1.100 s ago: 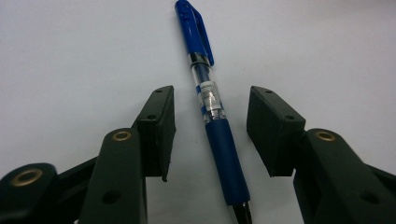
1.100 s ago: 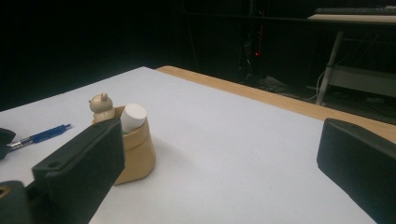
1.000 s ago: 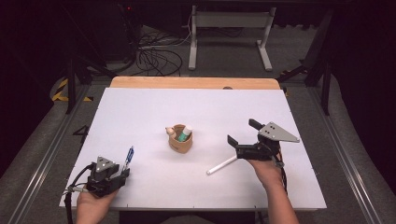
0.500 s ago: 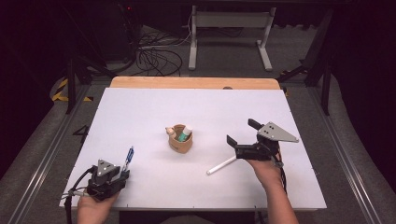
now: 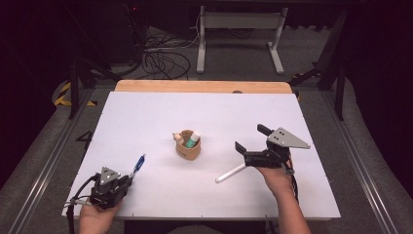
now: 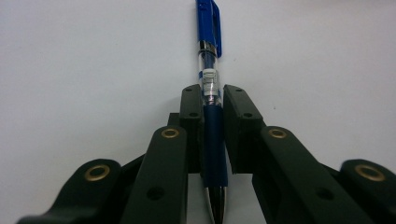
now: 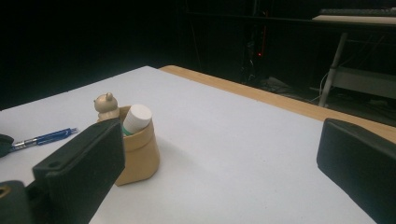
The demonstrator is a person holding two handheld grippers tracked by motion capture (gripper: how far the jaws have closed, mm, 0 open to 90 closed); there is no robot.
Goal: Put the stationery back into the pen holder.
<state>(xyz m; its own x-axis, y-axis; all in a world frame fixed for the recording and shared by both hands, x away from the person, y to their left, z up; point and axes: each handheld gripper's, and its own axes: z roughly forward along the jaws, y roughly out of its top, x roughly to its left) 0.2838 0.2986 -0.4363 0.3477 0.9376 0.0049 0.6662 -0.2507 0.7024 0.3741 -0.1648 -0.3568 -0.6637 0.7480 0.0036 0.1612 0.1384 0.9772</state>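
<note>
The left gripper (image 5: 127, 176) is a black block with a small grey three-cornered plate on top and black and pale cables trailing from its 8 o'clock side. Close up, its jaws are matte black bars with brass-ringed holes and small dark screw holes. The right gripper (image 5: 253, 141) is black too, with a larger grey plate dotted with dark screws. Both forearms are bare.

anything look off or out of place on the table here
Mostly tidy. One white pen lies loose on the table beside the right gripper, outside the tan holder. The blue pen sits between the left gripper's jaws. Nothing spilled or damaged.
</note>
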